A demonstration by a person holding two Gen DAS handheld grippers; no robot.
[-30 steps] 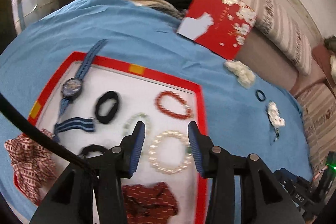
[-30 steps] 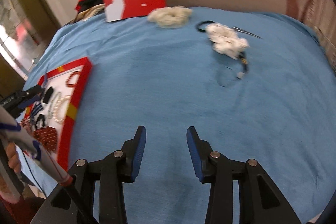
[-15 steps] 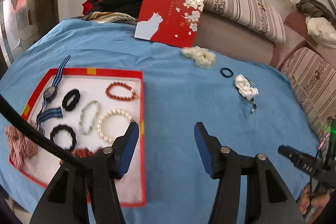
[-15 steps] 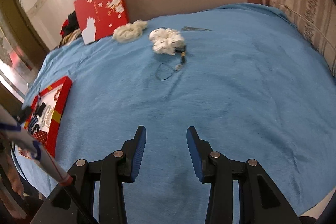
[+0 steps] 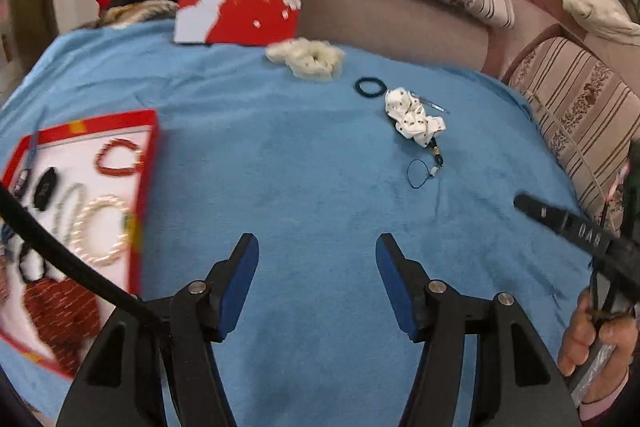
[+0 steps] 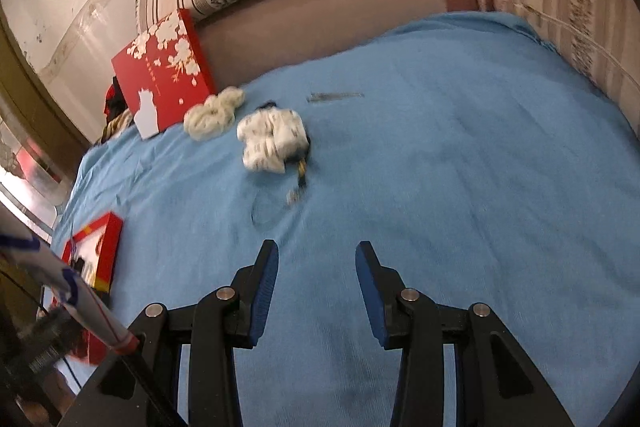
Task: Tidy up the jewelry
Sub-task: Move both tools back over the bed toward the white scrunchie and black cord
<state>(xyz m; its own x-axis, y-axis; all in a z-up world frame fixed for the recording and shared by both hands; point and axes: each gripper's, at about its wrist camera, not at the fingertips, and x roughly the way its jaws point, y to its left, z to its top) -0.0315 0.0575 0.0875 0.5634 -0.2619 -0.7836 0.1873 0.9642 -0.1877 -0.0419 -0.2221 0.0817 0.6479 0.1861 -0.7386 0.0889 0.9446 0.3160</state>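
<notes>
Two grippers hang over the blue cloth [image 5: 304, 163], both with fingers spread wide and nothing between them: the left gripper [image 5: 316, 281] and the right gripper [image 6: 316, 291].

On the cloth's left sits one red-rimmed tray [image 5: 149, 163]. In it I count one red bead bracelet [image 5: 119, 159], one pearl bracelet [image 5: 103, 230], one pale bead bracelet [image 5: 69, 205], one black hair tie [image 5: 45, 183] and one red patterned scrunchie [image 5: 60, 311]; the rest at the tray's edge is too blurred to count.

Loose on the cloth, well apart from the tray, lie one cream scrunchie [image 5: 308, 58], one dark hair ring [image 5: 370, 87], one white spotted scrunchie [image 5: 414, 117] and one corded charm [image 5: 424, 175].

Since half a second ago the left gripper has swung right: the tray has slid towards the left edge of its view, and the loose pieces now lie ahead of the fingers.

The charm's long axis runs from the white scrunchie towards the grippers, its thin loop at the near end. One red box [image 6: 160, 71] leans against the sofa [image 6: 320, 15].
</notes>
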